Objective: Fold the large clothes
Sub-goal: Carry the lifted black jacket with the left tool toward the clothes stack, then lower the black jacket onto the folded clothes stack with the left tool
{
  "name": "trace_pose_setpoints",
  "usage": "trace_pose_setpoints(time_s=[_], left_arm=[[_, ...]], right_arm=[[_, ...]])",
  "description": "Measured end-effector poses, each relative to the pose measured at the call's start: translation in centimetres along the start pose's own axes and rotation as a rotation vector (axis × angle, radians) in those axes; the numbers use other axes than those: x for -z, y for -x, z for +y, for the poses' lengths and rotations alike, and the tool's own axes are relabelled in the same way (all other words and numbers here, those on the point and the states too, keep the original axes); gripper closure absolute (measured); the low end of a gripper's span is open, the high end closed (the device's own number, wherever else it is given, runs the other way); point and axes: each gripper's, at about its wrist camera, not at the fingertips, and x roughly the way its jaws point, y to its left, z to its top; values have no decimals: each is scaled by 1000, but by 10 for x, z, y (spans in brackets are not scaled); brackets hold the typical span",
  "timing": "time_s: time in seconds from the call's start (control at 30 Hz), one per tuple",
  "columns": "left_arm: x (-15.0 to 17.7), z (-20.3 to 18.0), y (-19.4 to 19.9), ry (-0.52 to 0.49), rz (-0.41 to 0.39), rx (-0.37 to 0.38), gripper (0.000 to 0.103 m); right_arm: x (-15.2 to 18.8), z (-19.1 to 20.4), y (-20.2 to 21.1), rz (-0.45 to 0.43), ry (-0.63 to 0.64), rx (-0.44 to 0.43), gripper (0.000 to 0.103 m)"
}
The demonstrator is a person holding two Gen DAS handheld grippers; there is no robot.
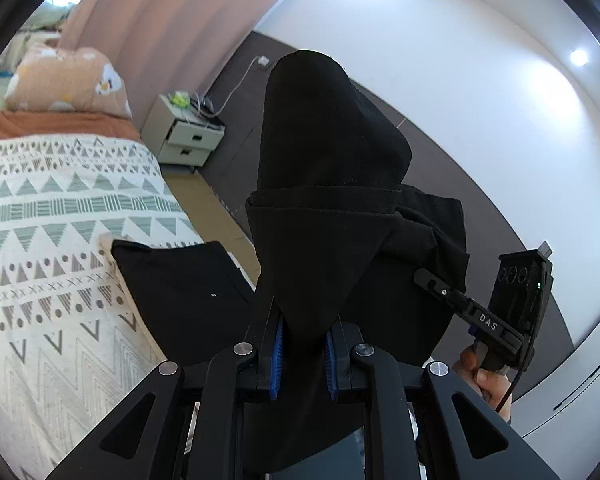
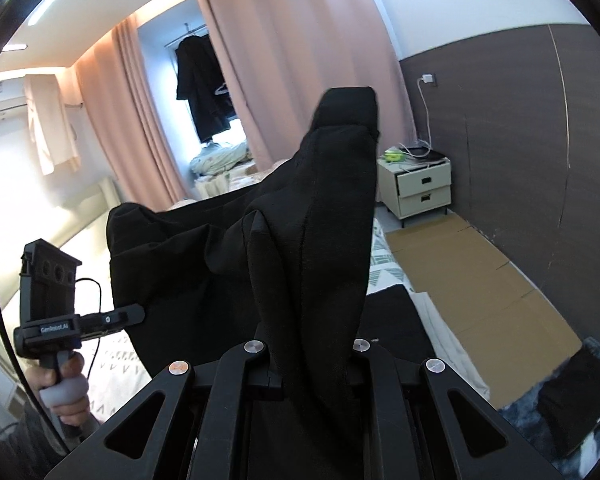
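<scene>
My left gripper (image 1: 303, 354) is clamped on a bunch of the black garment (image 1: 332, 184), which stands up between its blue pads (image 1: 277, 354). My right gripper (image 2: 312, 354) pinches the same cloth, I think, though fabric hides its fingertips. The garment hangs lifted between both above the patterned bed (image 1: 52, 240). Farther off stand the nightstand (image 2: 420, 186) and pink curtain (image 2: 300, 60).

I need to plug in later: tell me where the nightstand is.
The nightstand stands on the floor against the dark wall panel, right of the pink curtain in the right wrist view, beyond the flattened cardboard.
</scene>
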Motion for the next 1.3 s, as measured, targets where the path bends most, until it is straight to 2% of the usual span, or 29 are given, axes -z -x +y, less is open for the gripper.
trace_pose_setpoints(time_s=[0.13, 0.47, 0.73, 0.93, 1.0, 1.03, 1.07, 1.1, 1.13, 1.17, 1.23, 1.3], left_arm=[[-11, 27, -33, 39, 43, -19, 86], [-27, 120, -103, 179, 120, -86, 86], [-31, 187, -155, 264, 181, -110, 86], [-29, 218, -186, 281, 210, -141, 85], [-28, 224, -195, 271, 225, -155, 83], [-28, 225, -200, 252, 236, -166, 80], [-27, 226, -204, 235, 245, -176, 75], [-25, 227, -208, 224, 256, -180, 71], [-23, 227, -209, 219, 270, -180, 59], [-22, 228, -209, 218, 276, -175, 49], [-20, 227, -203, 207, 269, -183, 46], [-18, 225, -194, 194, 244, -196, 46]], right_arm=[[-7, -19, -31, 36, -34, 16, 90], [-7, -61, -153, 186, -90, 49, 90], [11, -98, -232, 295, -129, 83, 90], [27, -120, -279, 358, -151, 121, 90], [32, -132, -287, 367, -175, 135, 89], [35, -140, -292, 369, -200, 147, 84], [37, -147, -297, 376, -228, 179, 72], [41, -154, -302, 384, -248, 211, 67], [45, -163, -303, 398, -270, 247, 61], [51, -172, -303, 418, -300, 272, 61], [59, -183, -297, 434, -353, 259, 61], [65, -187, -273, 409, -371, 253, 59]])
